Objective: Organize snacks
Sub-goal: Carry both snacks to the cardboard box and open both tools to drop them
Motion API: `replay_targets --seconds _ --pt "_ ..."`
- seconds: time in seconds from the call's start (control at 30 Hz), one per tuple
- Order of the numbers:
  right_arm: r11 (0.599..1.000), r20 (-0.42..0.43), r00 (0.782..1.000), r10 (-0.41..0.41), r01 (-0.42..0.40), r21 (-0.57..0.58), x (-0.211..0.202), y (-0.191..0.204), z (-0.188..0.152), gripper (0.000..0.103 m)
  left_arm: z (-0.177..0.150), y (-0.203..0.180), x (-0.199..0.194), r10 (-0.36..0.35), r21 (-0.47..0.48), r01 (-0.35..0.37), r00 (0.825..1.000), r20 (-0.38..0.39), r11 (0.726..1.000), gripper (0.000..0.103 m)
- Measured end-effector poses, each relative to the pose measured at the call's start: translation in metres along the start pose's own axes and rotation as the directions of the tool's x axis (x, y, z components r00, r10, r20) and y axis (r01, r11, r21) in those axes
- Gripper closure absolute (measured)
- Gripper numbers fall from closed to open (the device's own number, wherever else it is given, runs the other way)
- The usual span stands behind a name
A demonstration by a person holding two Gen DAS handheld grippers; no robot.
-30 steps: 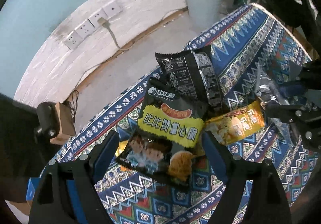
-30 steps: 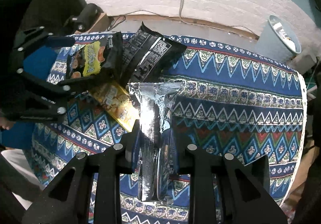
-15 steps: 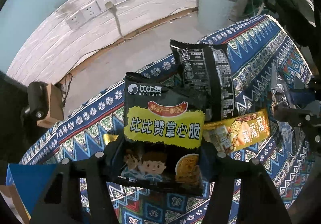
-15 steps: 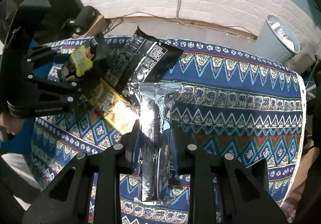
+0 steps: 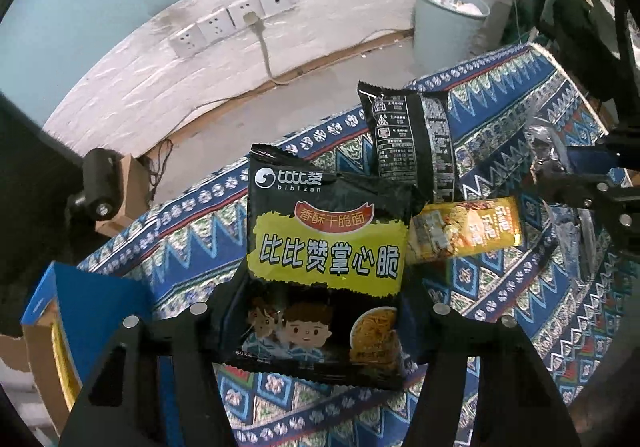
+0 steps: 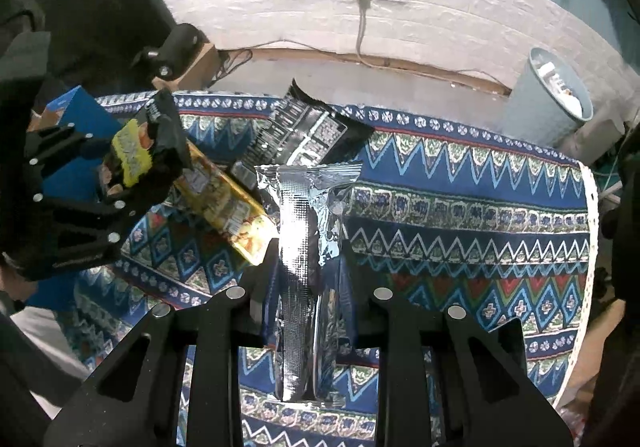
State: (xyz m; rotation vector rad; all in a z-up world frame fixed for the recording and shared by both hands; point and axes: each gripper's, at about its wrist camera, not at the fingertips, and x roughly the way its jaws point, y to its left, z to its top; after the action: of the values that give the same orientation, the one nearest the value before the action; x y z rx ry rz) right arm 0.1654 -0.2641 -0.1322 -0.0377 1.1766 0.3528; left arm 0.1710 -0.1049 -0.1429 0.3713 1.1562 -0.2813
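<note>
Left gripper (image 5: pixel 320 331), black two-finger type: jaws have just been closing and now clamp the lower third of a black-and-yellow crinkly plastic noodle-snack pouch (image 5: pixel 326 267), held clear of the blue zigzag-patterned tablecloth (image 5: pixel 520 311). Right gripper (image 6: pixel 306 287): narrow, pinched tight on a silver foil flat-sealed snack pack (image 6: pixel 304 231), whose far end points to 12 o'clock.

Handling (judgement). Pouch looks light, air-puffed, soft-walled; contents prob. brittle dry noodles, so a hard squeeze could crush them. Film is glossy, likely slippery; best hold is across the lower body or at the crimped end seam. Foil pack is thin, limp, creases easily; grip at mid-length keeps it from drooping.

Others on cloth, left wrist view: yellow rectangular foil snack bar (image 5: pixel 466 233) at approx. 3 o'clock of the pouch, just beside it; black printed-back snack bag (image 5: pixel 408 143) at 1 o'clock, lying face down. Blue cardboard box (image 5: pixel 100 311) at 9 o'clock, open side up; poss. the destination, cannot confirm.

Writing. Pouch: "bibizan" with Chinese logo text at top, red banner "香酥干脆面", large black characters "比比赞掌心脆" on yellow; two cartoon children below. Black bag: white small print, too fine to read. Yellow bar: characters blurred, unreadable.
</note>
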Motion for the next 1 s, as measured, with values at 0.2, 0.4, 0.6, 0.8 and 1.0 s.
replay_targets --seconds 0.2,0.4,0.6,0.8,1.0 --pt "1.000 0.026 1.000 0.003 -0.002 -0.017 -0.015 0.010 0.001 0.079 -0.012 0.003 -0.030 0.013 -0.022 -0.012 0.999 0.044 1.000 0.039" --pt "0.999 0.051 0.999 0.005 -0.003 -0.035 -0.029 0.025 0.001 0.079 -0.028 0.009 -0.054 0.016 -0.055 -0.012 0.998 0.062 0.998 0.039" --pt "0.998 0.070 0.998 0.008 -0.004 -0.058 -0.039 0.042 0.003 0.079 -0.045 0.016 -0.070 0.059 -0.068 -0.054 0.995 0.076 0.996 0.039" --pt "0.996 0.083 0.996 0.016 -0.009 -0.088 -0.046 0.060 0.005 0.079 -0.063 0.023 -0.090 0.097 -0.082 -0.089 0.991 0.096 0.993 0.039" --pt "0.992 0.089 0.996 0.026 -0.015 -0.128 -0.050 0.086 0.009 0.079 -0.078 0.037 -0.111 0.115 -0.115 -0.100 0.985 0.127 0.988 0.039"
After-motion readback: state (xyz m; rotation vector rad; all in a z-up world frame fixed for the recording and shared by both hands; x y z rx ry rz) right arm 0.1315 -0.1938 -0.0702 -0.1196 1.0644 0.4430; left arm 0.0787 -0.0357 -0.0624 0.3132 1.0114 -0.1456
